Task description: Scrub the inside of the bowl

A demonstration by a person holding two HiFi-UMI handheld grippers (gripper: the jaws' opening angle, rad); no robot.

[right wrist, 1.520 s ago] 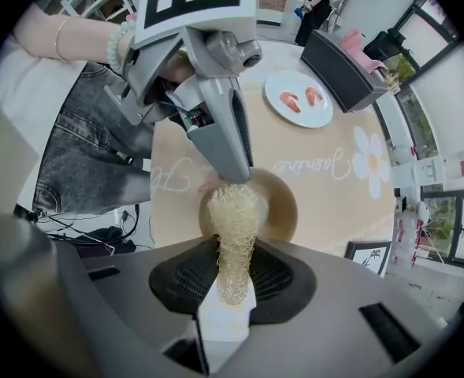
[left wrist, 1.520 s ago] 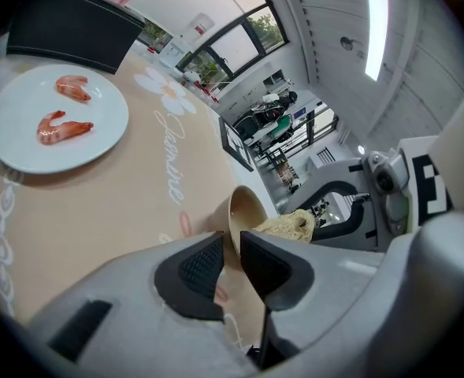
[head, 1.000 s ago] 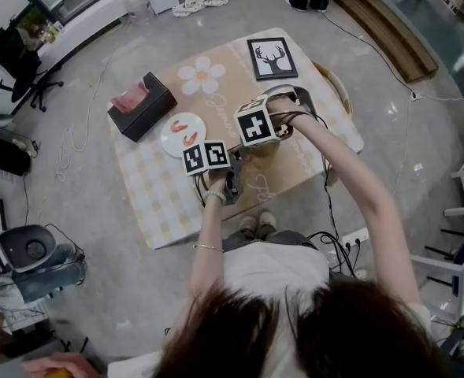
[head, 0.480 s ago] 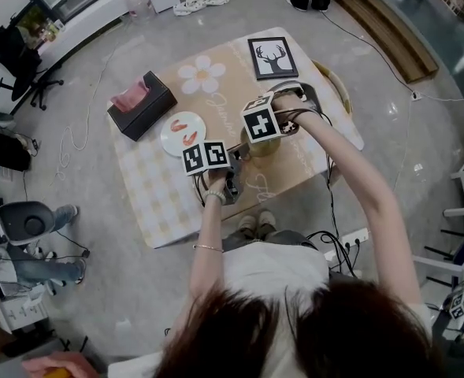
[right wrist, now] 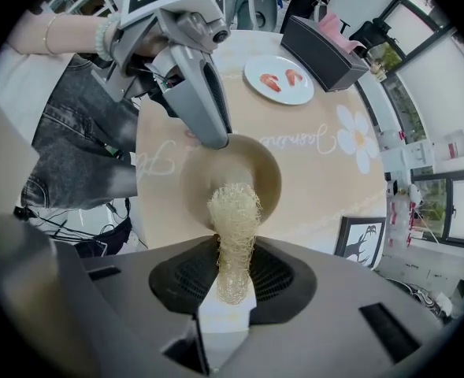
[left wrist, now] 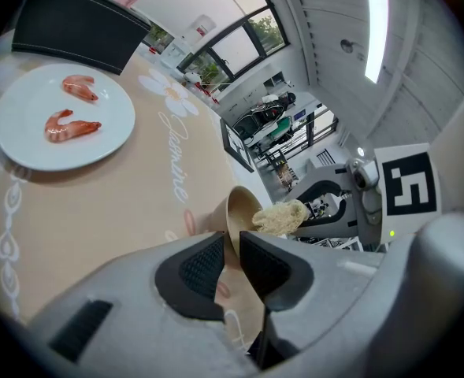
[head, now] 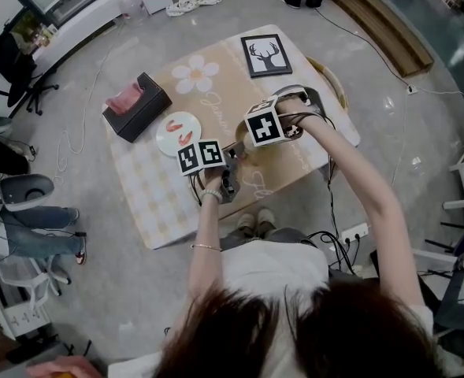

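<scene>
A tan bowl (head: 253, 153) stands on the table near its front edge. My left gripper (head: 233, 161) is shut on the bowl's near rim; in the left gripper view its jaws (left wrist: 232, 246) pinch the thin wall of the bowl (left wrist: 239, 211). My right gripper (head: 268, 142) points down over the bowl, under its marker cube. It is shut on a pale loofah scrubber (right wrist: 233, 211), whose lower end hangs inside the bowl (right wrist: 259, 172). The scrubber (left wrist: 280, 217) also shows at the bowl's mouth in the left gripper view.
A white plate (head: 172, 136) with two shrimps lies left of the bowl, and a black tissue box (head: 137, 105) sits beyond it. A framed deer picture (head: 265, 53) stands at the far side of the table. Cables trail on the floor around the table.
My right gripper has shifted a little to the right over the bowl with the scrubber in it. The left gripper has kept its hold on the rim.
</scene>
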